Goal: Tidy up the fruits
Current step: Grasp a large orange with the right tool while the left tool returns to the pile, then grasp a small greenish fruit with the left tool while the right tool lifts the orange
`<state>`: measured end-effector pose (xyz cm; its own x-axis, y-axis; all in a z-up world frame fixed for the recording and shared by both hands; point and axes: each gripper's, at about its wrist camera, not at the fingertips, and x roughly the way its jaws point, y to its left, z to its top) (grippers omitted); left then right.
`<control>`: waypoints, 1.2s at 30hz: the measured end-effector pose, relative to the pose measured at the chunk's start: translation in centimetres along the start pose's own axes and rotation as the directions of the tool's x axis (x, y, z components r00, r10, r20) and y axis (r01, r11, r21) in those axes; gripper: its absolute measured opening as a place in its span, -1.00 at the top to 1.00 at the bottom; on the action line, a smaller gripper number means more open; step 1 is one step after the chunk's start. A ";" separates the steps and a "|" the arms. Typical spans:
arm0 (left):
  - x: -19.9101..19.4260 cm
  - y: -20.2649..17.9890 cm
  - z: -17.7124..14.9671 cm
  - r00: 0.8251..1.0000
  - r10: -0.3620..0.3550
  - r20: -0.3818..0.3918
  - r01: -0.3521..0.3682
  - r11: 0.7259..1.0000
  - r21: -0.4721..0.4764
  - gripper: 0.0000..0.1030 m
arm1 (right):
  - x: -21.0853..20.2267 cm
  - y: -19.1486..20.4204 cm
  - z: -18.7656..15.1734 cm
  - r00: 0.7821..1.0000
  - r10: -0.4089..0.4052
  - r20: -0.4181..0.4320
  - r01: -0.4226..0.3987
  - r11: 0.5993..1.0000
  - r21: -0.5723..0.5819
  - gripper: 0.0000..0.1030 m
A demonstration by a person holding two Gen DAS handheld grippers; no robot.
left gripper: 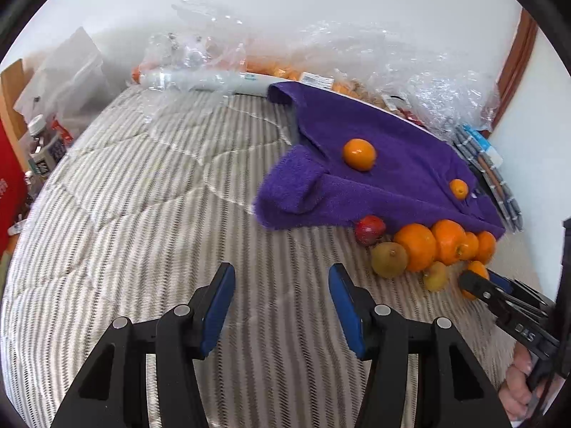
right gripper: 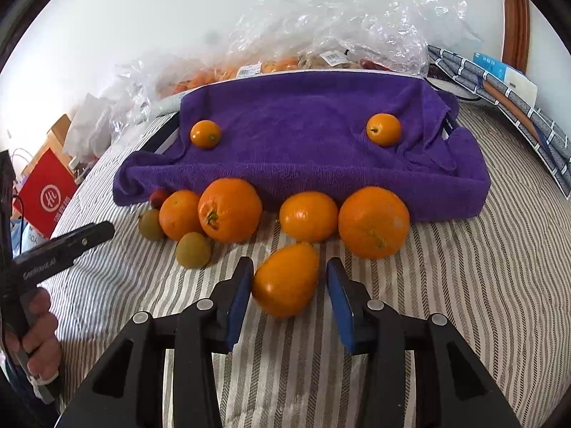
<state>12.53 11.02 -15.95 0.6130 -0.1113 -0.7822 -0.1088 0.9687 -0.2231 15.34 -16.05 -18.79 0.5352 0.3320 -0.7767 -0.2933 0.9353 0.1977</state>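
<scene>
A purple towel (right gripper: 303, 149) lies over a raised tray on the striped bedspread, with two small oranges (right gripper: 205, 134) (right gripper: 383, 129) on it. In front of it lie several larger oranges (right gripper: 230, 209), two greenish kiwis (right gripper: 193, 250) and a small red fruit (right gripper: 158, 197). My right gripper (right gripper: 288, 278) is open, its jaws on either side of an oval orange fruit (right gripper: 285, 280) on the bed, the left pad touching it. My left gripper (left gripper: 282, 285) is open and empty over bare bedspread, left of the fruit pile (left gripper: 415, 251); the towel (left gripper: 374, 171) is ahead of it.
Crinkled clear plastic bags (right gripper: 339, 25) with packaged food lie behind the towel against the white wall. A striped folded cloth and a box (right gripper: 506, 82) sit at the right. A red bag (right gripper: 46, 196) and clutter stand off the bed's left edge.
</scene>
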 end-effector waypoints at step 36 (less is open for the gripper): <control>-0.7 -6.0 -0.5 0.992 -0.074 0.100 0.063 0.992 0.105 0.48 | -4.8 -4.2 -3.9 0.996 0.000 0.090 -0.004 0.999 0.044 0.30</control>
<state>12.34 5.14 -14.39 0.6948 -0.1594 -0.7013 0.0127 0.9777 -0.2096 10.87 -22.06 -18.21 0.6043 0.3420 -0.7196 -0.2605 0.9384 0.2271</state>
